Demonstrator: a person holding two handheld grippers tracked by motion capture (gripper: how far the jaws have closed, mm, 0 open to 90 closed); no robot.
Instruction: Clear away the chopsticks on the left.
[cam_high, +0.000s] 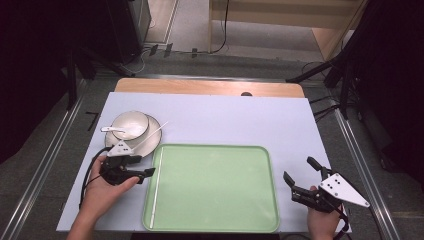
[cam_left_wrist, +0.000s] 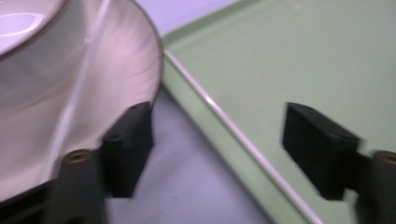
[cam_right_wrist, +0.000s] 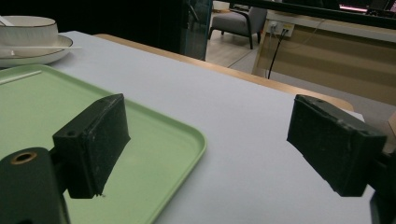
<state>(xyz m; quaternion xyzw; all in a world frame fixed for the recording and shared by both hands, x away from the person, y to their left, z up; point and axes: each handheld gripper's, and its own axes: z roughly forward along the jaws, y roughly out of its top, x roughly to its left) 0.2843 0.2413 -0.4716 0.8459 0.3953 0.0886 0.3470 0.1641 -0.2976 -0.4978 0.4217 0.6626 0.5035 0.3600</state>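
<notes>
The left tongs (cam_high: 148, 173) stand apart and empty at the green tray's (cam_high: 215, 220) left rim, just beside the plate (cam_high: 155, 125) carrying a bowl (cam_high: 131, 124), spoon (cam_high: 112, 130) and one chopstick (cam_high: 150, 135). The right tongs (cam_high: 300, 176) are also apart, over bare worktop (cam_high: 225, 120). A careless nudge could tip the plate (the second chopstick (cam_high: 156, 185) lies along the tray's edge and may roll).

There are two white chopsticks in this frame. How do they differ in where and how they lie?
One chopstick lies flat inside the green tray, along its left rim, running near to far. The other chopstick rests on the plate beside the bowl, set diagonally, its far tip sticking out past the plate's rim over the table. The tray one lies alone; the plate one shares its plate with the bowl and a spoon. Both are thin, white and ungripped.
</notes>
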